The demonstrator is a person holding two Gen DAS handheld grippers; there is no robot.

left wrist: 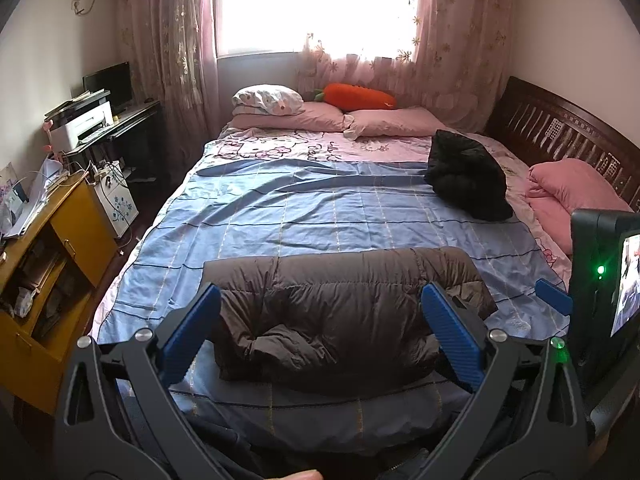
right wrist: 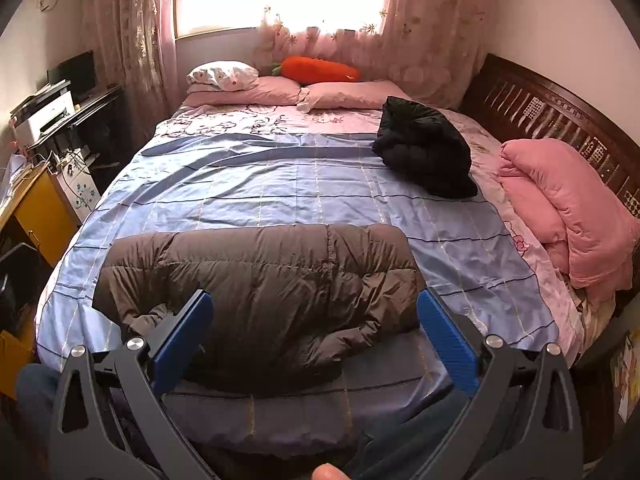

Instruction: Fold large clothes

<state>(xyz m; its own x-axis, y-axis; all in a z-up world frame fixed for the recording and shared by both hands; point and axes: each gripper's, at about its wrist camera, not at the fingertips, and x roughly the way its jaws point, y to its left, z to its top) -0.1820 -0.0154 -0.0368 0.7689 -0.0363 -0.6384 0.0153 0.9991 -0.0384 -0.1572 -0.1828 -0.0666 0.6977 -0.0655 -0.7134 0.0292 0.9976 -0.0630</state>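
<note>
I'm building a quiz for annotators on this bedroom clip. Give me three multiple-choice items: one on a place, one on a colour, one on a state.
1. Where does the black jacket lie?
A. on the floor
B. on the bed's far right part
C. on the desk

2. What colour is the folded puffer jacket nearest the cameras?
A. brown
B. red
C. white

3. How do the left hand-held gripper and right hand-held gripper stand?
A. both shut on cloth
B. one open, one shut
C. both open, holding nothing

Answers: B, it rests on the bedcover near the headboard; A, its quilted shell is brown; C, the blue fingers are spread wide with nothing between them.
</note>
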